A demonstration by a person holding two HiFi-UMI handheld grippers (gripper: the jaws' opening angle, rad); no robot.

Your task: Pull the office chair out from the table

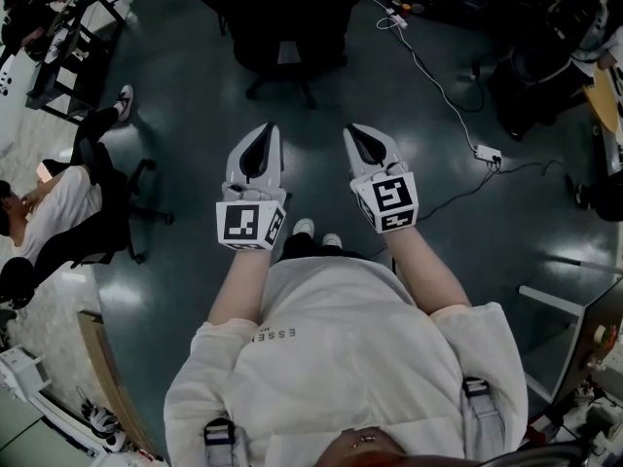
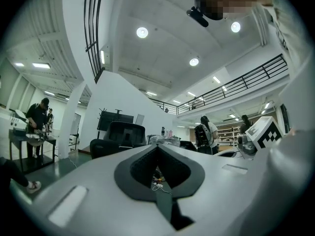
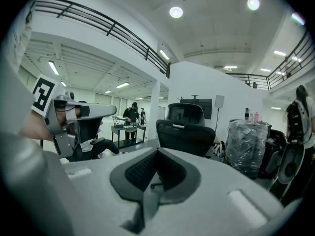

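Both sets of jaws are closed with nothing between them: left gripper (image 1: 266,134) and right gripper (image 1: 356,136) are held side by side in front of the person's chest, over the dark floor (image 1: 185,115). The black office chair (image 1: 282,27) stands straight ahead on the floor, well apart from both grippers and untouched. A white power strip (image 1: 487,152) lies on the floor to the right, and a seated person (image 1: 58,207) is at far left.

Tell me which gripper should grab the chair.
The right gripper, narrowly: the chair sits straight beyond its shut jaws, but off-centre for the left gripper. Both empty, well short.
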